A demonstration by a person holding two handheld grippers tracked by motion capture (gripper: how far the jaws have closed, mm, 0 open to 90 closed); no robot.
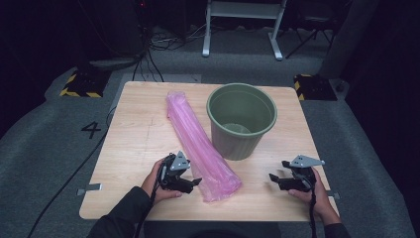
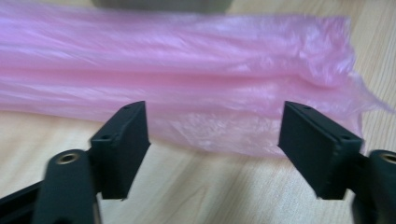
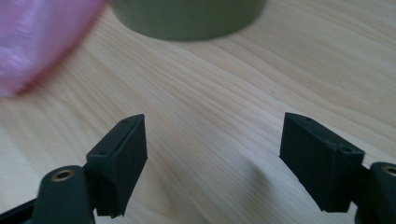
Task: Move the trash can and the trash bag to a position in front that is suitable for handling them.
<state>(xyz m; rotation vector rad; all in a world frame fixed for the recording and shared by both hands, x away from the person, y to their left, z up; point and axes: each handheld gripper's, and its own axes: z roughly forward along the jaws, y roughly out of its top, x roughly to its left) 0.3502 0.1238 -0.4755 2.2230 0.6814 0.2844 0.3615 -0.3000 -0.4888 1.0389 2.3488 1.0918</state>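
While the left gripper [image 1: 197, 182] gapes just beside it, the pink bag [image 1: 198, 144] lies diagonally.
Its near end sits closer to that gripper; the right gripper [image 1: 273, 177], also wide and empty, waits well apart.

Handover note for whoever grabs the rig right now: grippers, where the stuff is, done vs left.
Left gripper: jaws open, nothing held, pointed at the near end of the pink bag roll, close to it but not touching.
Right gripper: jaws open, empty, over bare table at the near right, apart from everything.
Pink bag roll: lies flat, running diagonally from the far middle toward the near edge, left of the green bin.
Green bin: upright, nothing visible inside.
Done: nothing grasped yet.
Left: probably grip the bag's near end, open it up and fit it into the bin.
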